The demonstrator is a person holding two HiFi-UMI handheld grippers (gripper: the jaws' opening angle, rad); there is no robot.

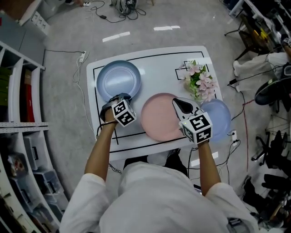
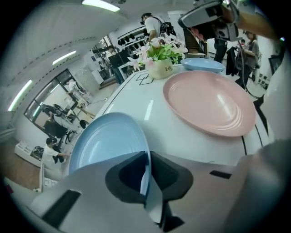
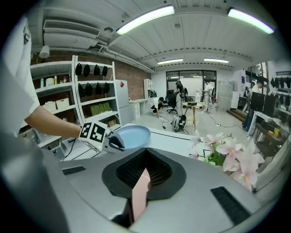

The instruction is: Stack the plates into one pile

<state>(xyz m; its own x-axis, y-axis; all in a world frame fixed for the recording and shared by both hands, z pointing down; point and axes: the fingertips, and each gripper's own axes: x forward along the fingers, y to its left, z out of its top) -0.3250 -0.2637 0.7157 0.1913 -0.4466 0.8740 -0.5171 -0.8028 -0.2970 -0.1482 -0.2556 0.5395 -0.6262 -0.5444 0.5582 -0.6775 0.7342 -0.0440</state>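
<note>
1. Nearest, L side: left gripper (image 2: 148, 158) has its jaws almost together, pinched on the near rim of the light-blue plate (image 1: 119, 78). The rim sits edge-on betw. the pads. Nothing else is in the grip.
2. Nearest, R side: right gripper (image 3: 144, 172) has its jaws closed down on the pink plate (image 1: 157, 117) at its right-hand rim. A thin pink edge shows betw. the pads.
3. Key relation, head view: the light-blue plate lies up and left of the pink plate, rims near but apart. Both are round, so there is no long axis to line up. The left gripper serves the light-blue plate, the right gripper the pink one. Judgement: one held plate must travel over and onto the other. The surface (image 1: 159, 68) betw. them looks unobstructed.
4. Whether either held plate is lifted off the surface: cannot tell.
5. Beyond the right gripper: the third plate (image 1: 220, 117), darker blue, sits at the surface's right edge just beside the pink plate, ungripped. Judgement: the R arm is better placed for it.
6. Farther: the flower pot (image 1: 200, 81) stands behind the pink and third plates, near both. Judgement: it is the main hazard, as a plate swung on that side could clip the blooms.
7. Far: floor (image 1: 68, 32) w/ cables (image 1: 113, 13), shelving (image 1: 22, 91) at left. None of it is in the way.
</note>
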